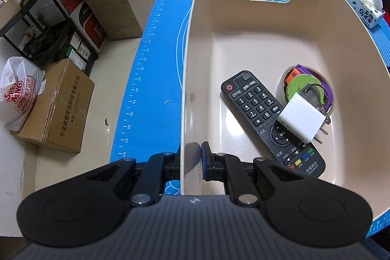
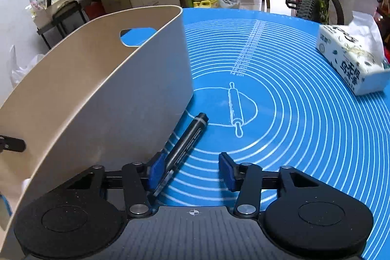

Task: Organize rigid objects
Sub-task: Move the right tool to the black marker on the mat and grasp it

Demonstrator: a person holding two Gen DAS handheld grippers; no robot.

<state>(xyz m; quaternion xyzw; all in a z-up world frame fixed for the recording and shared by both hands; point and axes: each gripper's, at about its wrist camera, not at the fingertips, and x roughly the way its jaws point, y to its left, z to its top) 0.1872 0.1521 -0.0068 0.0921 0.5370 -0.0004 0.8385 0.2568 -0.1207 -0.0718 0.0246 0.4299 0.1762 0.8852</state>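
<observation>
Both grippers are working at the beige bin (image 1: 268, 45) on the blue mat (image 1: 151, 79). Starting at the left, the left gripper (image 1: 191, 162) is pinching the bin's near-left wall: one finger is sitting outside it, the blue pad (image 1: 206, 162) of the other is pressing on the inside, and the jaws are nearly pressed together with only the wall between them. Past the mat's left edge, cardboard boxes (image 1: 58, 106) and a plastic bag (image 1: 19, 91) are lying on the floor.

Moving right inside the bin, a black remote (image 1: 258, 113) is lying slantwise on the bottom. A white charger (image 1: 301, 118) is resting on the remote's lower half, prongs pointing right. Just beyond it, a clear round tub (image 1: 307, 89) is holding a green disc, keys and purple and orange pieces. A tissue pack (image 1: 363, 6) is sitting on the mat well beyond the bin's right side.

Further right, the right gripper (image 2: 192, 173) is hanging low over the mat with its jaws spread. A black marker (image 2: 187, 143) is lying on the mat just beside the bin's outer wall (image 2: 121, 101), its near end between the fingers and close against the left pad (image 2: 156, 171); the right pad (image 2: 228, 171) is standing apart from it. Whether the left pad is touching the marker cannot be told.
</observation>
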